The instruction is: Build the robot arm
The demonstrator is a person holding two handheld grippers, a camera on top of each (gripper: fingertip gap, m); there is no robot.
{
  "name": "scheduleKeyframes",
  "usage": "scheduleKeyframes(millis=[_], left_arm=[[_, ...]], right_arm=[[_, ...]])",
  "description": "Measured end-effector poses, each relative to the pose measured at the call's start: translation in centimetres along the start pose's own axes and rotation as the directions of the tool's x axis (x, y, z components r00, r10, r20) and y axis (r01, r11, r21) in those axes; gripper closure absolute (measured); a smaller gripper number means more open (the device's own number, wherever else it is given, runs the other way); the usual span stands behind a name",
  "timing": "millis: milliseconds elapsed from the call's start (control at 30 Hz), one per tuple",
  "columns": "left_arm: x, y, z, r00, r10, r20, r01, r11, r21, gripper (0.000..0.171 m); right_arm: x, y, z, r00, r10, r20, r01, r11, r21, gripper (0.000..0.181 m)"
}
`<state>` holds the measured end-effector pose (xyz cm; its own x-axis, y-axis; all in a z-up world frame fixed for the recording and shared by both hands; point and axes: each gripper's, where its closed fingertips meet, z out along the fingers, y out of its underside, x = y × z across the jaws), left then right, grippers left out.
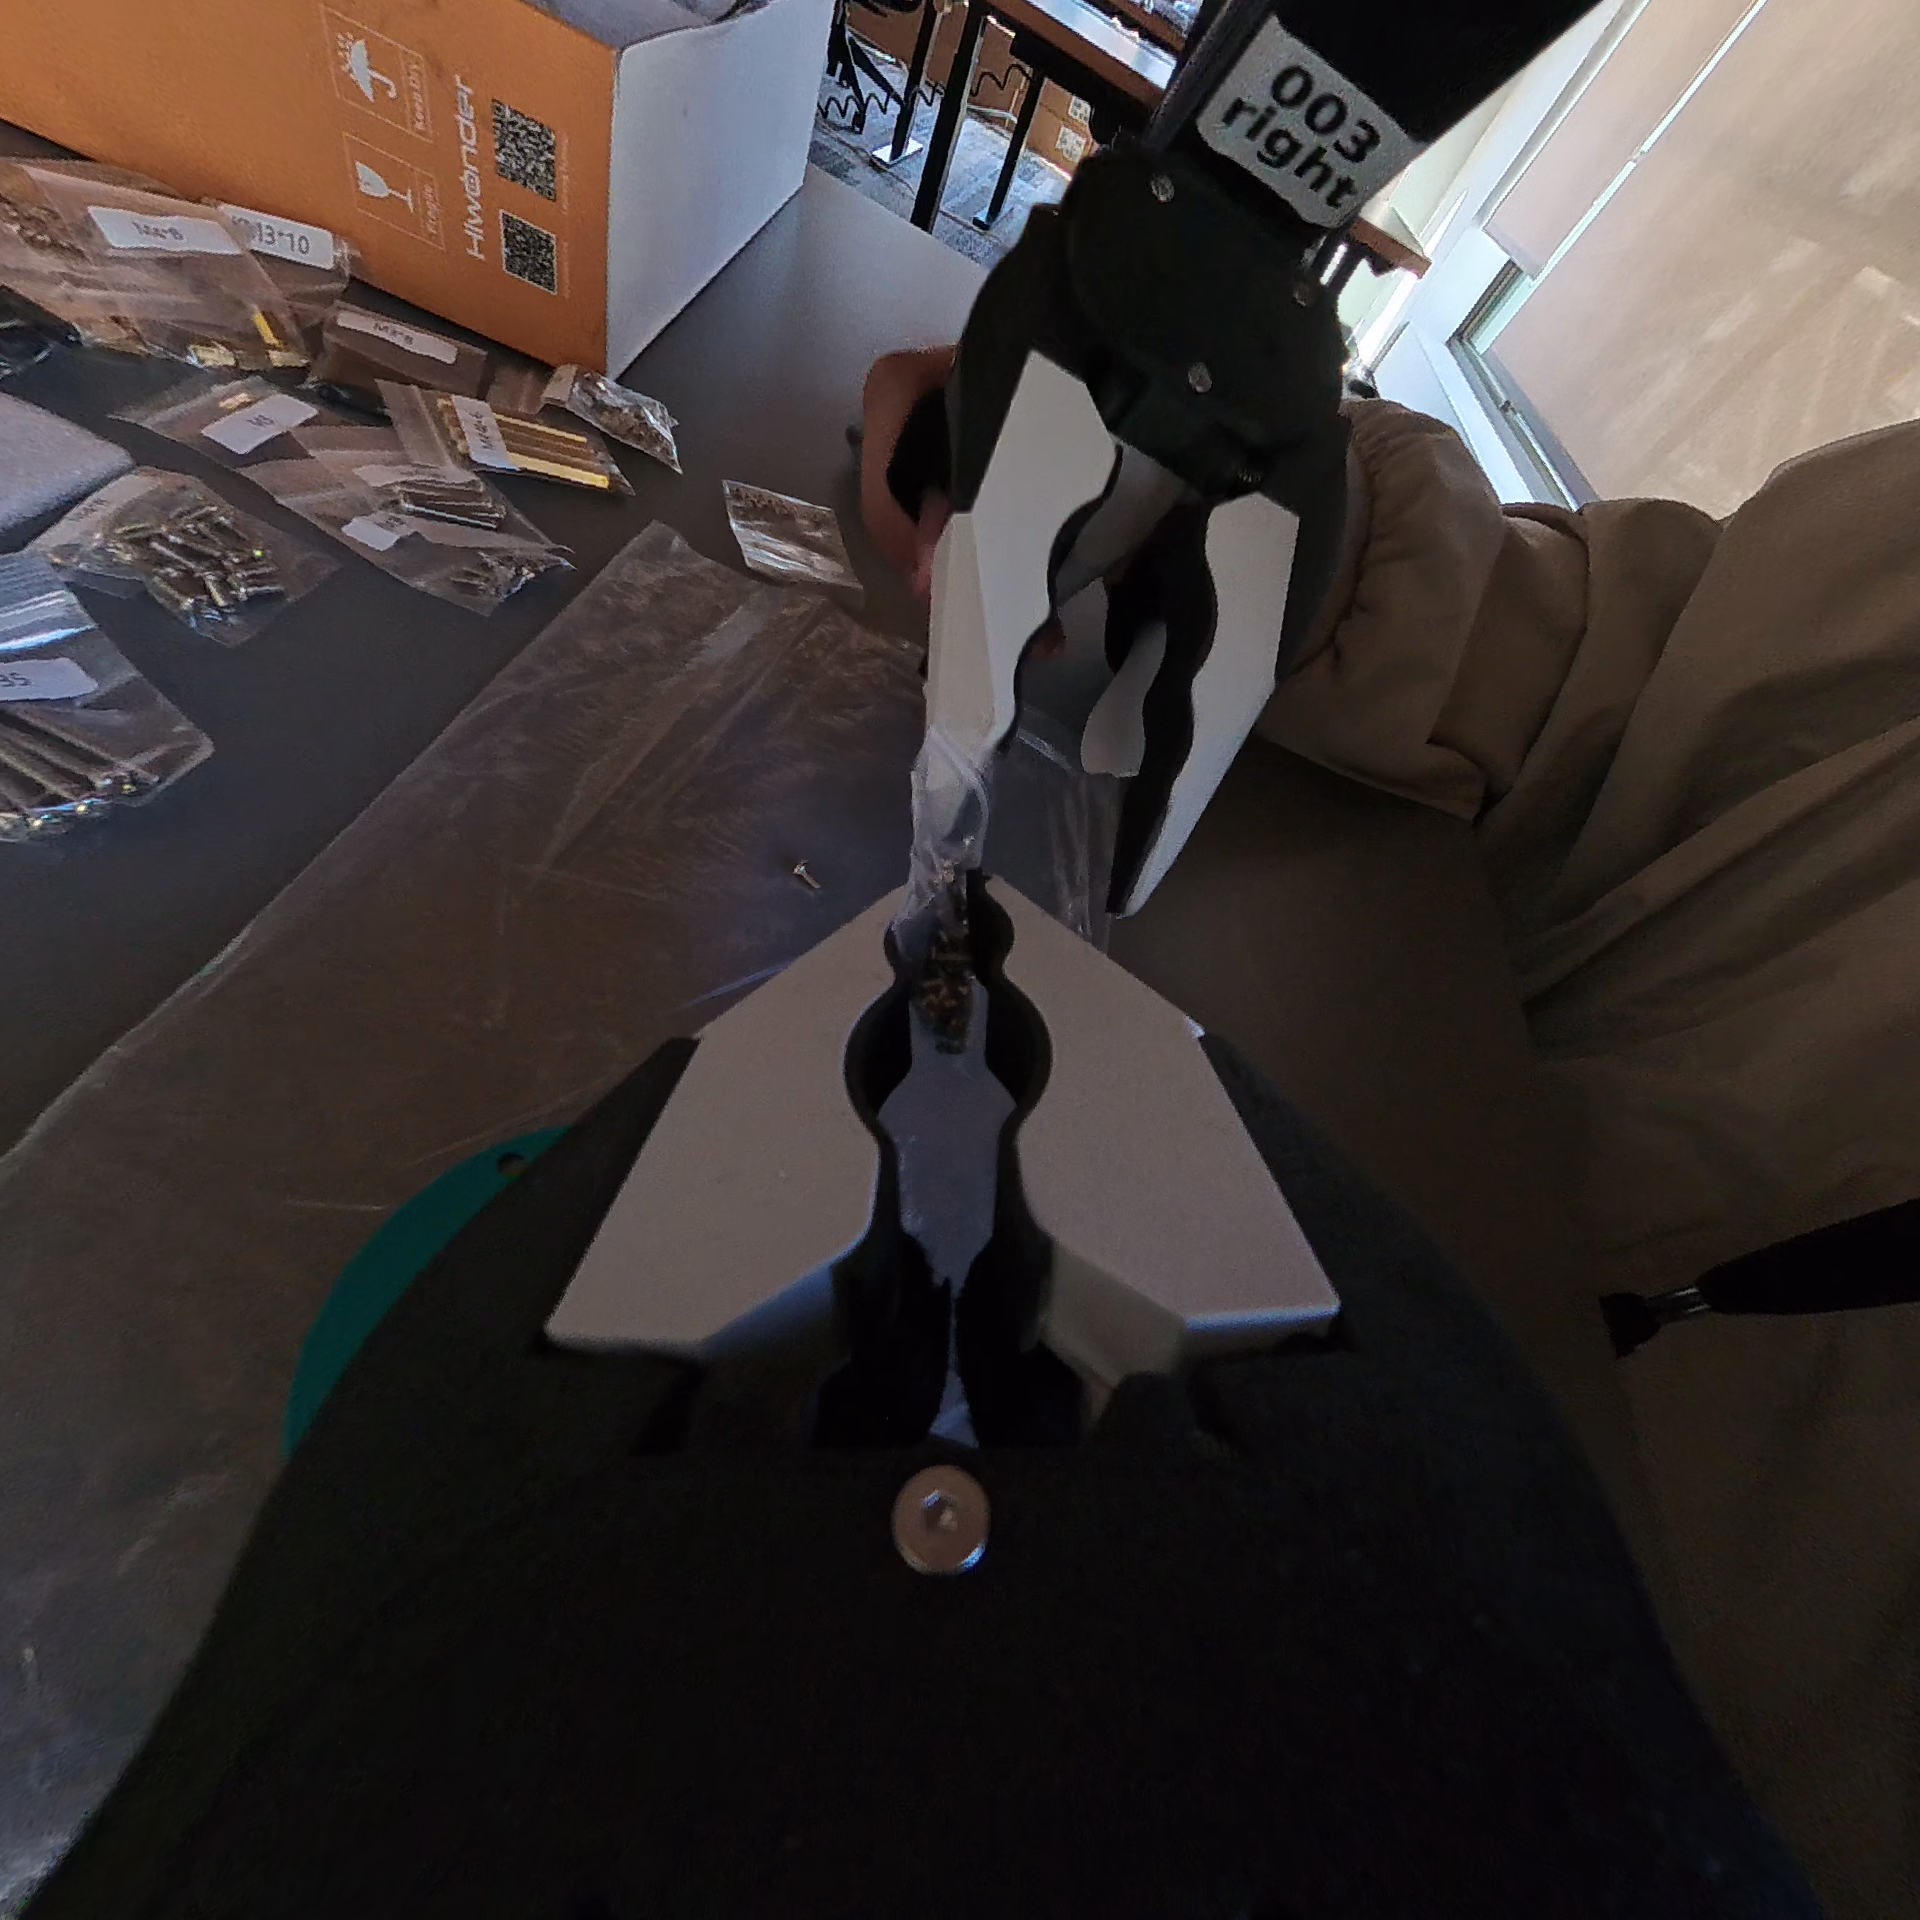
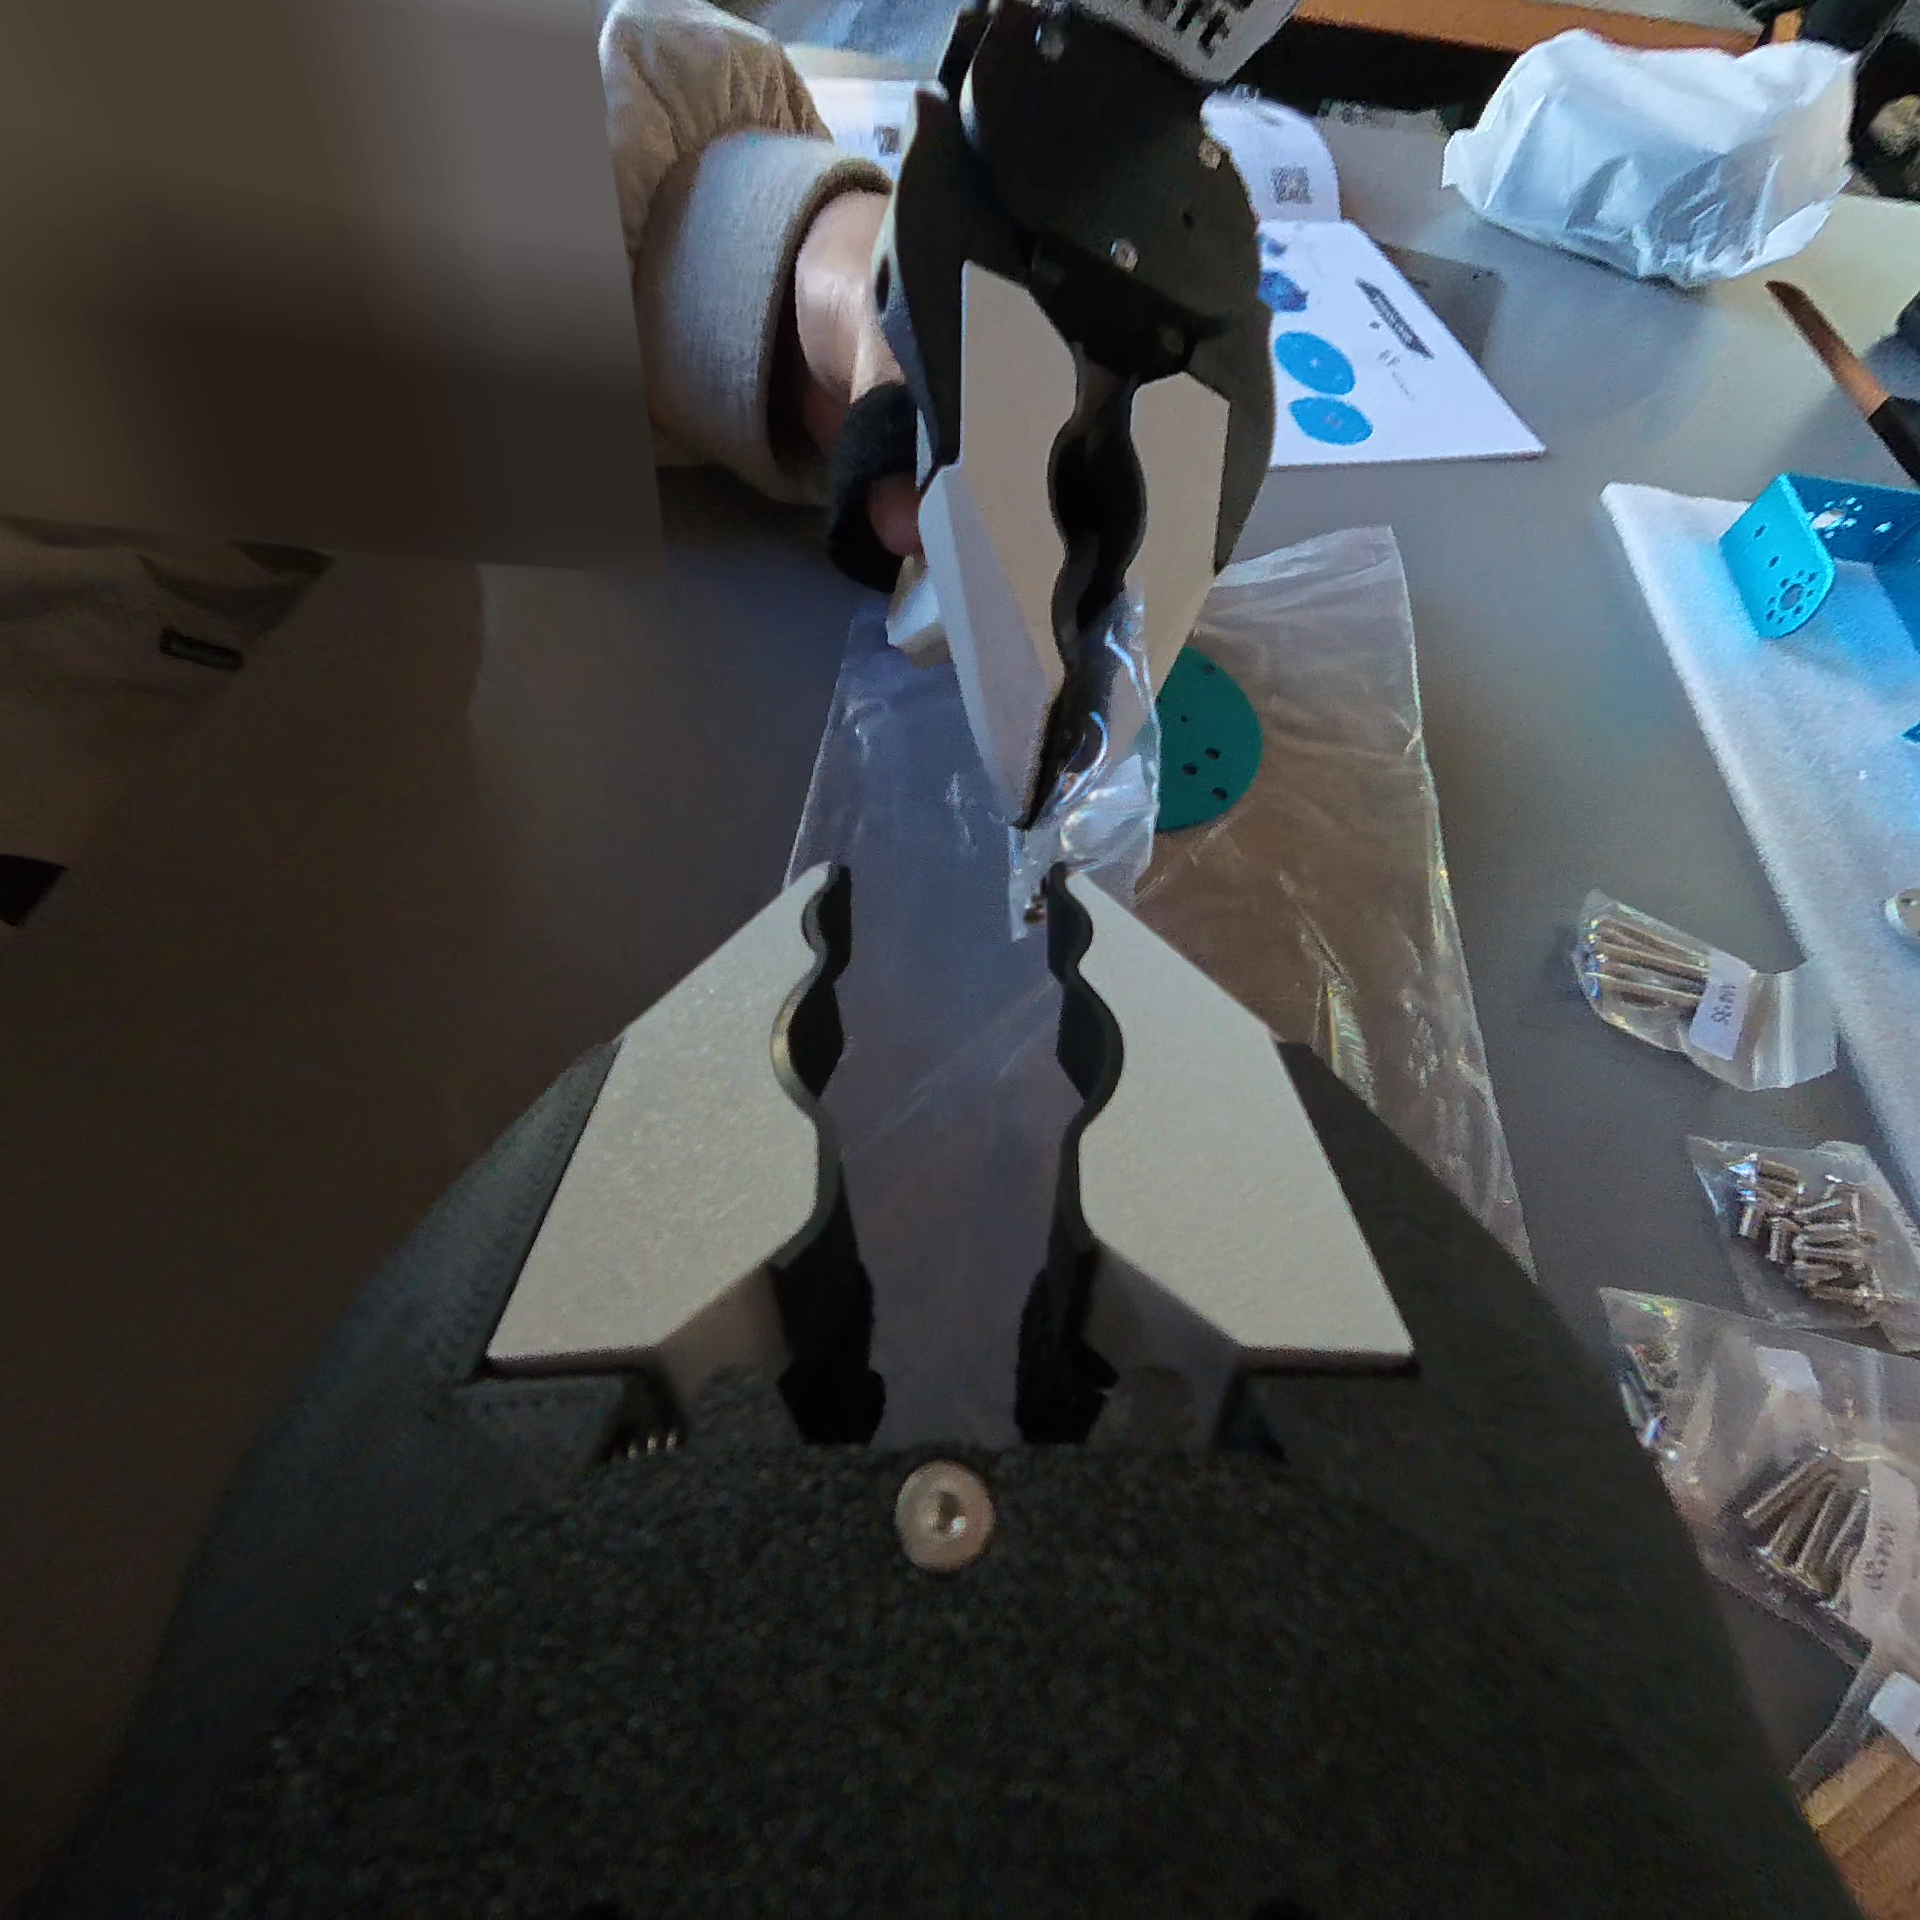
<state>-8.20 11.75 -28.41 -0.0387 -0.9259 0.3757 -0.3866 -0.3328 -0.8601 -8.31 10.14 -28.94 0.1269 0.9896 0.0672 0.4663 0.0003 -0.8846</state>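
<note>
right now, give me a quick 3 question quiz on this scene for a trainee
1. True or false: the left gripper is shut on the small clear bag of screws.
2. Which gripper has its jaws apart? A) left B) right C) both
3. Fill in: the teal disc lies on the large clear ___ sheet.

Key:
1. True. It pinches the bag in both views.
2. B. The right gripper is open, with one fingertip beside the bag's corner.
3. Plastic.
</note>
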Motion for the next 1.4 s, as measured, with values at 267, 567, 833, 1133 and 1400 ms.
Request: scheduleKeyframes(millis=[267, 567, 833, 1133, 1400], left_arm=[[0.0, 0.0, 0.0, 1.0, -0.003, 0.0, 0.003, 1.0, 0.003, 0.166], [-0.2, -0.1, -0.1, 1.0, -0.013, -0.001, 0.013, 1.0, 0.011, 0.166], [0.0, -0.5, -0.3, 0.998, -0.046, -0.03, 0.047, 0.998, 0.041, 0.165], [0.0, -0.7, -0.5, 0.998, -0.055, -0.04, 0.057, 0.997, 0.054, 0.165], [0.1, -0.6, -0.4, 0.997, -0.063, -0.044, 0.065, 0.997, 0.047, 0.165]], right_arm=[[0.2, 0.1, -0.6, 1.0, 0.002, -0.005, -0.002, 1.0, -0.012, 0.151], [0.2, -0.3, -0.2, 1.0, 0.015, 0.0, -0.015, 1.0, 0.028, 0.145], [-0.1, -1.7, 0.1, 0.999, 0.042, 0.023, -0.044, 0.99, 0.133, 0.133], [0.3, -1.5, -0.6, 0.999, 0.045, 0.009, -0.045, 0.994, 0.104, 0.14], [-0.7, -2.0, 0.0, 0.991, 0.091, 0.093, -0.105, 0.982, 0.155, 0.133]])
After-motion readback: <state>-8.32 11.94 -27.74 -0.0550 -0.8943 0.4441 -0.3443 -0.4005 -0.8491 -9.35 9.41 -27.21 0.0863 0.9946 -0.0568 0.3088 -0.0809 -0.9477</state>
